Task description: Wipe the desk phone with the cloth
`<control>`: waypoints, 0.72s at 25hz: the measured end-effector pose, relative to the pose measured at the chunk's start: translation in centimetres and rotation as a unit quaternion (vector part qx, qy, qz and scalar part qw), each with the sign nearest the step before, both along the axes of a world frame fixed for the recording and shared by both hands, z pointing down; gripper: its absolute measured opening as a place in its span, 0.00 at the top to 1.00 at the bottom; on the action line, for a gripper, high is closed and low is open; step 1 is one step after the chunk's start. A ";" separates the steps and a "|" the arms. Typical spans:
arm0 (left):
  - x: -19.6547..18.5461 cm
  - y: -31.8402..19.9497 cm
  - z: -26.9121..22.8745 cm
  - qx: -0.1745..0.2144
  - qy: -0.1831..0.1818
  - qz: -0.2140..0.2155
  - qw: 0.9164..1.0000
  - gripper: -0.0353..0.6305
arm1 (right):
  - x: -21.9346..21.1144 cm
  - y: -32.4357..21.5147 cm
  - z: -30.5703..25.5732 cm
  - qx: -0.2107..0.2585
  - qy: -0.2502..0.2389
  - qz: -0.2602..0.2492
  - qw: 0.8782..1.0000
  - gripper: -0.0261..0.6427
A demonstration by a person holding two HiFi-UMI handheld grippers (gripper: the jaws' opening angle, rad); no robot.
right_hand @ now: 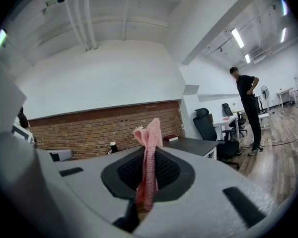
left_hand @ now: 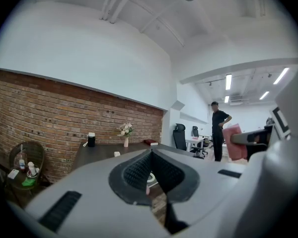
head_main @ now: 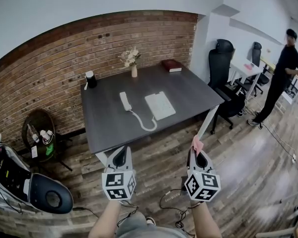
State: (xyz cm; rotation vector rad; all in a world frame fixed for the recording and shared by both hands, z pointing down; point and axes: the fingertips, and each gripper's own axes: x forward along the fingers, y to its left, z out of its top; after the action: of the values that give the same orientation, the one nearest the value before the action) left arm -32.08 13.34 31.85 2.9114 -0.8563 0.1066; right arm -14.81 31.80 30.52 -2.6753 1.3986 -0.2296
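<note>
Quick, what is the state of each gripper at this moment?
Left gripper: closed, nothing between its jaws.
Right gripper: closed on the pink cloth.

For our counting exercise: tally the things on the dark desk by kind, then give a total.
Phone: 1
Vase: 1
Book: 1
Canister: 1
Total: 4
</note>
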 end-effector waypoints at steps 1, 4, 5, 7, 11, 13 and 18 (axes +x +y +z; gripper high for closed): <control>0.4 -0.2 0.0 0.000 0.000 -0.002 1.000 0.95 | 0.5 -0.2 0.1 0.000 0.001 -0.001 1.000 0.93; 1.9 -0.9 0.3 0.001 -0.004 -0.002 1.000 0.95 | 2.0 -0.9 0.6 0.000 -0.003 0.001 1.000 0.93; 2.4 -1.3 0.4 0.000 -0.005 -0.002 1.000 0.95 | 2.6 -1.2 0.8 0.000 -0.006 0.002 1.000 0.93; 3.6 -2.2 0.7 0.000 -0.007 -0.001 1.000 0.95 | 3.6 -2.0 1.3 -0.001 -0.012 0.004 1.000 0.93; 6.5 -4.7 1.6 0.002 -0.014 0.003 1.000 0.95 | 6.1 -4.5 2.1 0.001 -0.018 0.007 1.000 0.93; 8.4 -6.2 2.1 0.002 -0.015 0.010 1.000 0.95 | 7.5 -5.8 2.2 0.002 -0.017 0.010 1.000 0.93; 12.9 -10.3 2.7 -0.006 -0.012 0.011 1.000 0.95 | 11.4 -9.7 2.4 -0.008 -0.014 0.008 1.000 0.93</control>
State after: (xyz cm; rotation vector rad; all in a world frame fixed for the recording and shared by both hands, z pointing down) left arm -19.21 3.01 34.55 2.9150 -0.8247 0.1474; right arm -3.37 22.05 32.96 -2.6845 1.3738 -0.2762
